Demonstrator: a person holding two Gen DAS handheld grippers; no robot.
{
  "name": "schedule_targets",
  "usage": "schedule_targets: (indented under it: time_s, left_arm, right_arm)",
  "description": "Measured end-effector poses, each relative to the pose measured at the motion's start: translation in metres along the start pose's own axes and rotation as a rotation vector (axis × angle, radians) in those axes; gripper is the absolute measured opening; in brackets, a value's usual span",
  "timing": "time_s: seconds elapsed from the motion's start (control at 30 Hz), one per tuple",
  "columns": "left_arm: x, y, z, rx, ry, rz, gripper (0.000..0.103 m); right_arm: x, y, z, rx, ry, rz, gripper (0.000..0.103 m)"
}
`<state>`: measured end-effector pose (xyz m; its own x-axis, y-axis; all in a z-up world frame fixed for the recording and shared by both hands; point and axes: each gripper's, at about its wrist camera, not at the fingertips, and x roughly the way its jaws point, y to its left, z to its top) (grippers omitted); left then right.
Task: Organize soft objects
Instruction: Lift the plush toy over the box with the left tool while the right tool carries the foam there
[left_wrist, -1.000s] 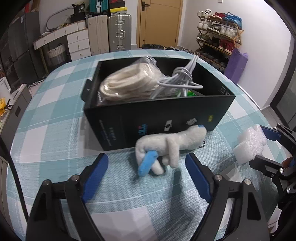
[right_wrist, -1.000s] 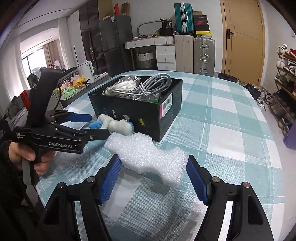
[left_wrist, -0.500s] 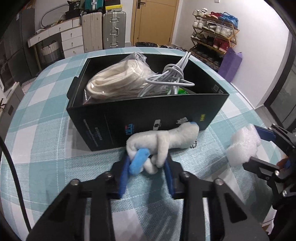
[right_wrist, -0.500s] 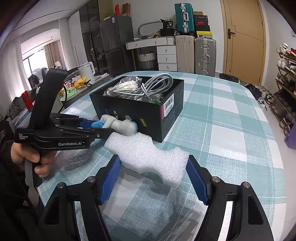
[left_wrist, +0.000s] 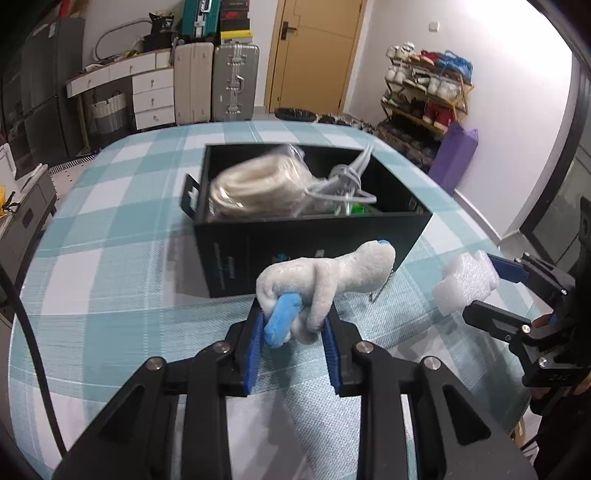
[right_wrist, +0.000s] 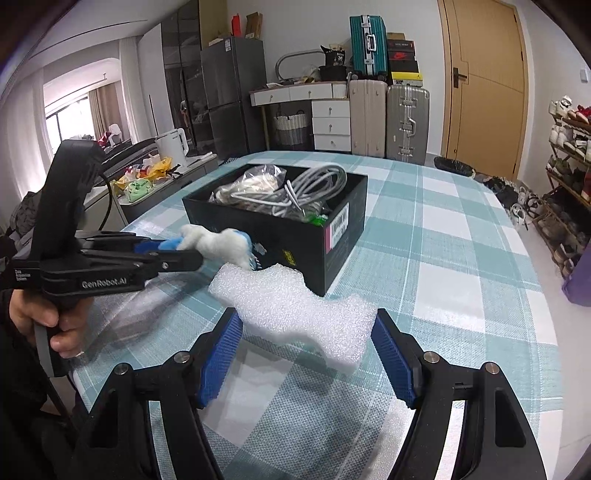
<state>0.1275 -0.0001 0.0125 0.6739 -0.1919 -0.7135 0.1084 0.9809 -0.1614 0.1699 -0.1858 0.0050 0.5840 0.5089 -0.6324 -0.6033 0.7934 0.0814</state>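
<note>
Blurred box (left_wrist: 295, 243) contents behind tong-gripped plush (left_wrist: 325, 280).

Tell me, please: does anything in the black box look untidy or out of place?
Yes. The grey cable bundle is piled above the rim of the black box, with loops rising over the top, beside a bagged cream roll. Nothing looks spilled or damaged.

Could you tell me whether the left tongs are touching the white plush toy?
Touching. In the left wrist view, both blue pads of the left tongs press against the white plush toy.
</note>
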Motion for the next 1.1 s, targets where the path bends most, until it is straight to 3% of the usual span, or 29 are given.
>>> schedule_targets:
  time_s: [0.6, 1.1]
  left_arm:
    - [-0.036, 0.027, 0.032, -0.048, -0.13, 0.042, 0.027]
    - [-0.017, 0.032, 0.062, -0.05, -0.146, 0.058, 0.027]
  right_arm:
    - [-0.01, 0.005, 0.037, 0.033, -0.078, -0.089, 0.073]
    - [0.021, 0.014, 0.078, -0.179, -0.014, -0.187, 0.073]
